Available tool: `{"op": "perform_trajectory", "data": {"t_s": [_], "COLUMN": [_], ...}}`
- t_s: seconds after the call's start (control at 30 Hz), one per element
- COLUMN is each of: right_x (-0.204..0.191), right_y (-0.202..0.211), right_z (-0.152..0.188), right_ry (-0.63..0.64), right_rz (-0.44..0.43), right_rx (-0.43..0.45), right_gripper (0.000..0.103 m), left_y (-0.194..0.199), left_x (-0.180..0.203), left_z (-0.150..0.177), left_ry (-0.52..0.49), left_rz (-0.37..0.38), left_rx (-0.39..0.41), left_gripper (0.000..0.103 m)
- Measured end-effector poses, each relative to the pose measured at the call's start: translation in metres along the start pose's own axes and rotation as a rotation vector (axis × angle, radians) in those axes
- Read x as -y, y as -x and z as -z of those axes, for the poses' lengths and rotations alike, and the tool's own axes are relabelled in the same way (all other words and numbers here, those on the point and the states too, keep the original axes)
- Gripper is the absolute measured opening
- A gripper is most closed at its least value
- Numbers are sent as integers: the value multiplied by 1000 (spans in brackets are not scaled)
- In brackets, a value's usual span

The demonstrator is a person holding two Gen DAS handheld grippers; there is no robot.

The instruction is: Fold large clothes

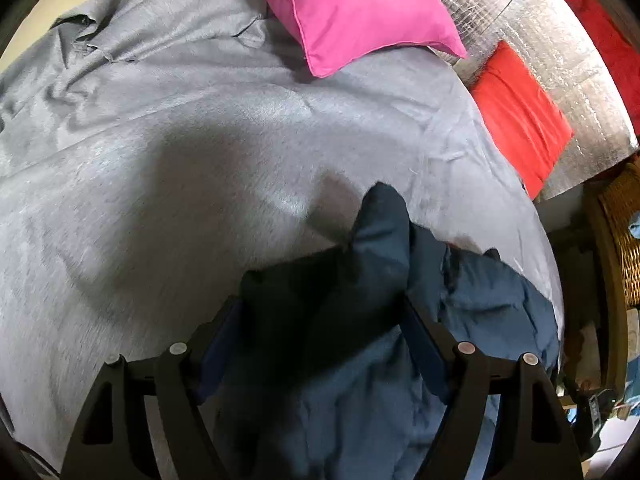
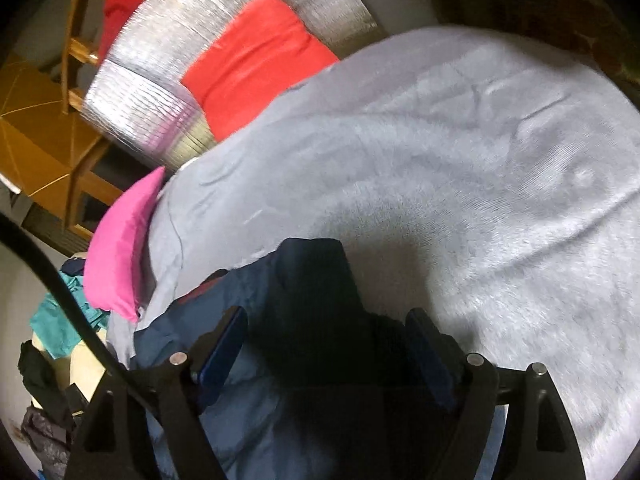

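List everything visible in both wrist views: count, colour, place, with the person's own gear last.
garment: one, dark blue, bunched at the near edge of the sheet, between both grippers' fingers
sheet: one, grey, spread over the bed
pink pillow: one, far end of the sheet
red cushion: one, on the foil
foil: one, silver, beside the sheet
basket: one, wicker, right edge
clothes pile: teal and dark, off the bed
left gripper: black, garment between its fingers
right gripper: black, garment between its fingers
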State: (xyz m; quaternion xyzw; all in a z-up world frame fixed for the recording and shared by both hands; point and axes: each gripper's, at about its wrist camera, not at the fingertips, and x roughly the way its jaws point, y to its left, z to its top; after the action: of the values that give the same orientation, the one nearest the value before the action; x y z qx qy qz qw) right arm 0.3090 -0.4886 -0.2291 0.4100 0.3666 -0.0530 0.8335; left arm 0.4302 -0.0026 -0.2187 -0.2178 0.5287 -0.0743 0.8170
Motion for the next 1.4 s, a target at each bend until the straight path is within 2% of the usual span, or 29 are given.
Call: {"op": "perform_trajectory", "data": {"t_s": [0.13, 0.17, 0.23, 0.27, 0.3, 0.33, 0.37, 0.43, 0.5, 0.53, 0.57, 0.6, 0.63, 0.7, 0.77, 0.8, 0.87, 0.97, 1.0, 1.03, 1.07, 1.1, 1.17, 1.2, 1.23, 1.3, 1.33, 1.37, 1.4], "right_x": [9, 11, 13, 11, 7, 0, 0, -7, -13, -16, -19, -19, -19, -12, -9, -15, -17, -26, -36, -36, -37, -40, -43, -43, -46, -44, -41, -41, -40], "right_y": [-20, -27, -32, -31, -32, -31, -31, -25, -10, -1, 7, -2, -2, -20, -15, 4, 14, 54, 80, 80, 90, 101, 114, 119, 115, 117, 121, 124, 126], "right_z": [-1, 0, 2, 3, 3, 5, 5, 7, 6, 6, 8, 10, 10, 16, 18, 19, 21, 32, 44, 44, 50, 57, 69, 75, 75, 82, 88, 95, 103], "right_ry": [-29, -41, -39, -21, -8, 23, 23, 61, 79, 83, 100, 115, 115, 95, 74, 82, 92, 147, 196, 196, 214, 237, 261, 265, 261, 255, 252, 253, 256], "right_rz": [14, 13, 5, -1, -18, -33, -33, -17, -27, -39, -15, 33, 33, 77, 66, 64, 63, 56, 73, 73, 82, 90, 86, 62, -7, -35, -40, -35, -33], "right_rx": [-41, -69, -69, -65, -71, -76, -76, -52, 2, 27, 59, 40, 40, -26, -11, 39, 71, 192, 296, 296, 340, 388, 421, 398, 317, 283, 269, 248, 227], "right_gripper": [85, 85, 85, 79, 71, 58, 51, 42, 39, 39, 39, 39, 38, 42, 45, 47, 67, 74, 77, 82, 86, 87, 87, 87, 87, 84, 78, 64, 55], "left_y": [-8, -13, -16, -15, -15, -14, -14, -12, -8, -6, -7, -9, -9, -10, -5, 0, 14, 42, 55, 66, 74, 82, 90, 92, 93, 93, 93, 94, 94], "left_x": [-2, -5, -9, -10, -9, -7, -7, -5, -4, -4, -5, -7, -8, -9, -7, -5, 1, 12, 16, 20, 23, 26, 31, 33, 34, 36, 37, 38, 38], "left_z": [-5, -6, -7, -7, -7, -6, -6, -5, -5, -5, -5, -5, -4, -2, -1, 0, 3, 11, 16, 23, 27, 35, 48, 54, 63, 74, 80, 89, 94], "left_ry": [-8, 7, 38, 42, 39, 35, 36, 37, 39, 38, 36, 39, 43, 37, 24, 11, -29, -96, -125, -153, -174, -202, -255, -280, -309, -347, -369, -393, -404], "left_rz": [-5, 7, 27, 32, 35, 44, 50, 61, 67, 69, 67, 62, 57, 38, 18, 6, -23, -56, -63, -71, -76, -79, -75, -74, -74, -67, -61, -58, -59], "left_rx": [-19, -33, -43, -36, -32, -30, -27, -17, -3, 4, 3, -1, -3, -5, 3, 10, 44, 138, 185, 229, 257, 286, 311, 313, 304, 274, 255, 241, 237], "left_gripper": [79, 79, 79, 76, 68, 65, 58, 50, 46, 46, 46, 48, 50, 56, 57, 57, 57, 59, 65, 69, 74, 75, 75, 75, 75, 75, 75, 75, 75]}}
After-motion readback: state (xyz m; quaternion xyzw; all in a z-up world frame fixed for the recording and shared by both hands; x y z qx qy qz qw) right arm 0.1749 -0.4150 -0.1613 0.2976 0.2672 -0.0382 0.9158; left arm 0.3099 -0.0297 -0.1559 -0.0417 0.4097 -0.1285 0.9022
